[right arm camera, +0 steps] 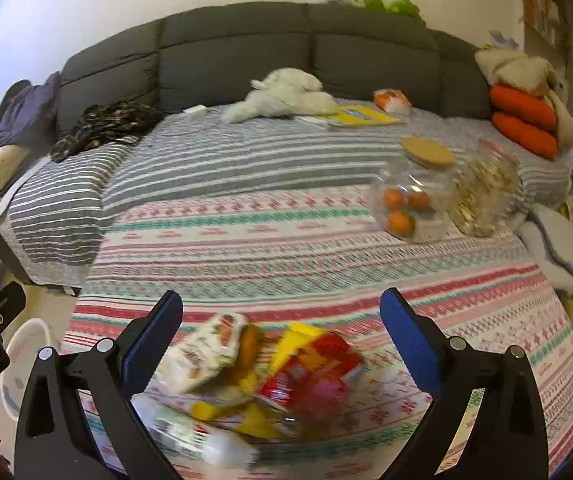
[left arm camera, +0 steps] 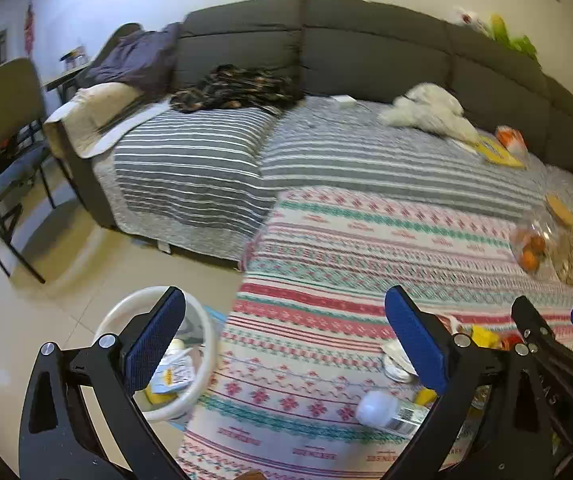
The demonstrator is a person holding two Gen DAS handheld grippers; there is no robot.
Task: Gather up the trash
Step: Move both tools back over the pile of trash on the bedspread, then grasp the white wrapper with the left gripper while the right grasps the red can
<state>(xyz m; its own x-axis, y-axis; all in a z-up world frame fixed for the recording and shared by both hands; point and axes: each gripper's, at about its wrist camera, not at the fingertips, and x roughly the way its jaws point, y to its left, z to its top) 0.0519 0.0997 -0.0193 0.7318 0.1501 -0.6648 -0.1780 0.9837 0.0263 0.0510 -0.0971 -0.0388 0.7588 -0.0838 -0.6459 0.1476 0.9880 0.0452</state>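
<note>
A pile of trash lies on the patterned tablecloth (right arm camera: 286,248): a red and yellow wrapper (right arm camera: 310,372), a white snack wrapper (right arm camera: 206,352) and a plastic bottle (right arm camera: 210,440) with a white cap. My right gripper (right arm camera: 282,344) is open and empty, just above the pile. My left gripper (left arm camera: 286,344) is open and empty; the bottle (left arm camera: 390,408) lies near its right finger. A white trash bin (left arm camera: 202,344) with wrappers inside stands on the floor behind its left finger. The right gripper (left arm camera: 554,332) shows at the right edge of the left wrist view.
A clear jar of oranges (right arm camera: 410,204) with a cork lid and a jar of snacks (right arm camera: 486,196) stand at the table's far right. Behind is a grey sofa (right arm camera: 246,52) with clothes, a white plush toy (right arm camera: 286,96) and a yellow book (right arm camera: 362,116). A chair (left arm camera: 2,152) stands left.
</note>
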